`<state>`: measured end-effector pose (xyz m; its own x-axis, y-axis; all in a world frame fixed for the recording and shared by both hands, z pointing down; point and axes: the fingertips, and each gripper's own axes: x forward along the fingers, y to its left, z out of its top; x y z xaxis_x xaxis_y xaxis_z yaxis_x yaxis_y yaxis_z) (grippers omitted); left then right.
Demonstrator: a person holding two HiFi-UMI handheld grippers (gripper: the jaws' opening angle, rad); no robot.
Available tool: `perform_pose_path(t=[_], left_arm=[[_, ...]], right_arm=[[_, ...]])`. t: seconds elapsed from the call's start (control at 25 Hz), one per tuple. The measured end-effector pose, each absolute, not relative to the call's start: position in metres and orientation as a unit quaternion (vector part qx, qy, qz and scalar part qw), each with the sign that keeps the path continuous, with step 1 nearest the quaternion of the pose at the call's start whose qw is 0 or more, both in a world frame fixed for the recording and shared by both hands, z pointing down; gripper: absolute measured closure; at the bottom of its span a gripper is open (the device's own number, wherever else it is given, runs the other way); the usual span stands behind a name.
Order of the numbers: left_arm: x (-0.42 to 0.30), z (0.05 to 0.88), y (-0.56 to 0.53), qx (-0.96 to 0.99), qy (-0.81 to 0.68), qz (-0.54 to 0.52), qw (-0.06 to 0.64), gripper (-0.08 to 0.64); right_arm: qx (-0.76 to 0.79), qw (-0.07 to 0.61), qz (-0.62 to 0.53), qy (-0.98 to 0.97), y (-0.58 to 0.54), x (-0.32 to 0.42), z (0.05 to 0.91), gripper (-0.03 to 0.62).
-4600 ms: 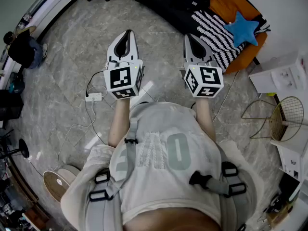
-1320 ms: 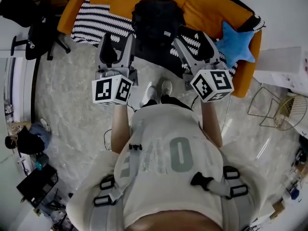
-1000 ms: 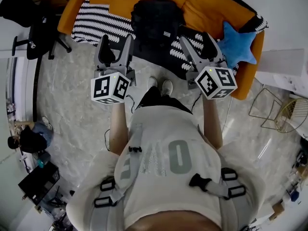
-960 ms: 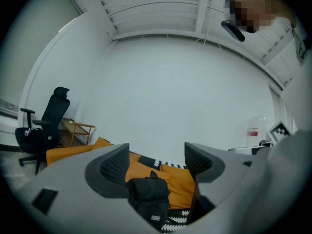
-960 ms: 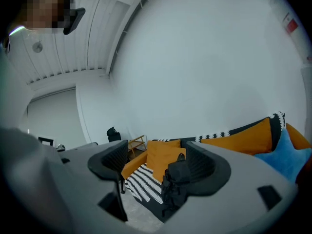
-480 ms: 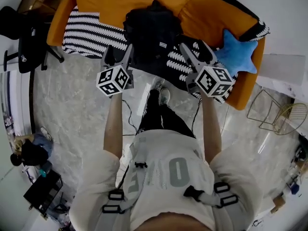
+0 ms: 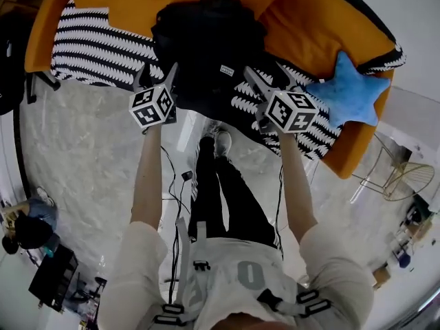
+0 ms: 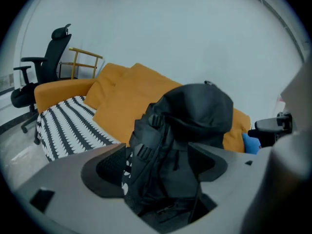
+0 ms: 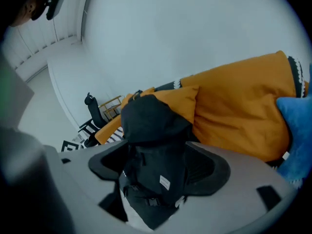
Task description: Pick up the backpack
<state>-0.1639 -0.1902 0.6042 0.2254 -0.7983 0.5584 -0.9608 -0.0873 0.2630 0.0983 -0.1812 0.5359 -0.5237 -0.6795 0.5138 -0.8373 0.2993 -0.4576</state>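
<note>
A black backpack [image 7: 206, 36] stands upright on the orange sofa [image 7: 323, 33], leaning on its back cushions. My left gripper [image 7: 157, 74] is low in front of the pack's left side. Its jaws have just been opening and stand wide. In the left gripper view the backpack [image 8: 190, 130] fills the gap ahead of the left gripper [image 8: 161, 167], and the pads do not press on it. My right gripper [image 7: 269, 78] is open in front of the pack's right side. The right gripper view shows the backpack [image 9: 151, 130] framed by the right gripper [image 9: 156, 167], untouched.
A black-and-white striped blanket [image 7: 89, 43] covers the sofa seat under the pack. A blue star cushion [image 7: 347, 88] lies at the sofa's right end. An office chair [image 8: 41, 72] stands past the left end. A cable [image 7: 180, 177] lies on the marble floor by my feet [image 7: 213, 139].
Both grippers have dropped and moved forward towards the sofa, from above the floor to just in front of the backpack. The body has bent forward, so the backpack looks larger.
</note>
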Motion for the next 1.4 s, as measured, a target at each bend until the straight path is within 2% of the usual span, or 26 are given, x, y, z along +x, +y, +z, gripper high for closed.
perform_pose_path(t=[0.2,0.68,0.84,0.92,1.04,1.4], left_arm=[[-0.172,0.682,-0.207,0.72,-0.594,0.168,0.319,0.169],[-0.173,0.75,-0.225,0.721,-0.568,0.159,0.365,0.15],[-0.164,0.752,-0.228,0.736,-0.533,0.145,0.391,0.21],[-0.16,0.752,-0.227,0.746,-0.514,0.147,0.397,0.245],[-0.154,0.752,-0.225,0.764,-0.49,0.158,0.388,0.303],[-0.145,0.748,-0.217,0.792,-0.465,0.188,0.349,0.425]], right_arm=[[0.468,0.142,0.383,-0.784,-0.197,0.083,0.627,0.225],[0.454,0.177,0.433,-0.758,-0.209,0.076,0.724,0.222],[0.443,0.183,0.446,-0.755,-0.209,0.071,0.738,0.224],[0.433,0.181,0.454,-0.757,-0.208,0.069,0.739,0.259],[0.422,0.179,0.454,-0.764,-0.209,0.061,0.738,0.352],[0.43,0.184,0.433,-0.771,-0.206,0.051,0.738,0.441]])
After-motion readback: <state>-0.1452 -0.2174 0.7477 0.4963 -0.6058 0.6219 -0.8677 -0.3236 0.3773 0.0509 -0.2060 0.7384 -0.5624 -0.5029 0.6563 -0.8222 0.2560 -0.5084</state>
